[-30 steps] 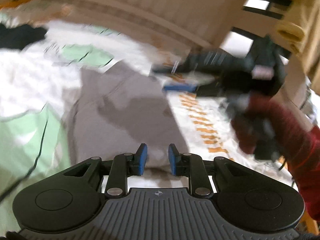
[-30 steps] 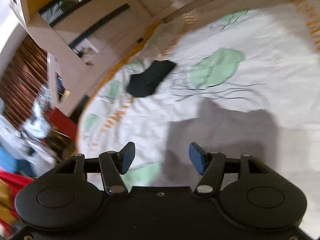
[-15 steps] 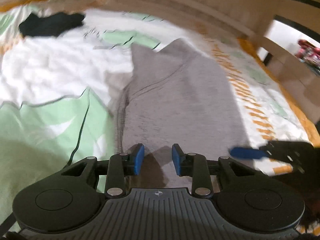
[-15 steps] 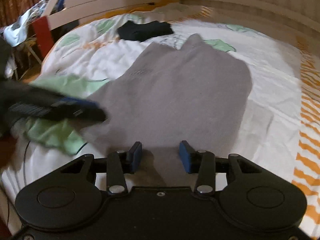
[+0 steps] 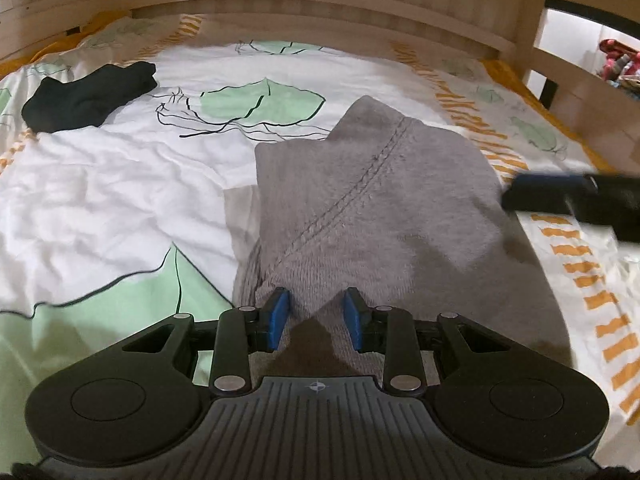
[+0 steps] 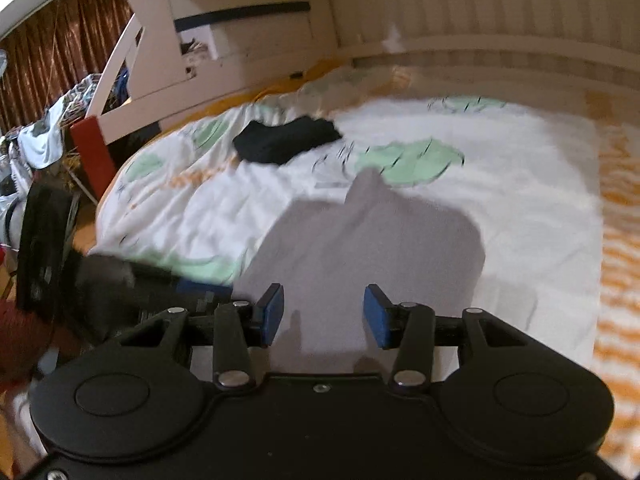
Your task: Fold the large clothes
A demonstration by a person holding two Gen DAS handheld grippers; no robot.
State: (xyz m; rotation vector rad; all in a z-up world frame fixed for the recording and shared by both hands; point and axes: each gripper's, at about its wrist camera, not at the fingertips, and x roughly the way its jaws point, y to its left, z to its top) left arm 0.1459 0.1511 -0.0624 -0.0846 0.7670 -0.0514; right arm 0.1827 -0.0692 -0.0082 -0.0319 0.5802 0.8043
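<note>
- Grey sweater [image 5: 384, 208] lies on the bed [image 5: 120, 184], already doubled over, seam running diagonally up its middle; near hem sits right at the left hand-held gripper [image 5: 316, 316].
- Left hand-held gripper: blue pads [image 5: 278, 318] apart, cloth bunched between them but not pinched; released, low over the sweater's near-left corner.
- Right hand-held gripper [image 6: 323, 316]: jaws wide, nothing between them, hovering above the sweater's near edge; view is blurred. In the left view its tip shows at the sweater's right edge.
- Black garment [image 5: 88, 96] sits well beyond the sweater, to its far left near the headboard [image 5: 320, 4]; not touching it.
- Green leaf print of the bedsheet [image 5: 100, 312] shows just left of the sweater.
- Judged step: about to take the near hem on both corners for the next fold.
- Risks:
  - left pads could close on the top layer only, since layers are stacked at that corner, so the fold would peel open when lifted;
  - pads could catch the bedsheet along with the hem, as it is loose and wrinkled beside the sweater;
  - uneven grips at the two corners would skew the fold;
  - thick knit may slip out of a shallow bite.
</note>
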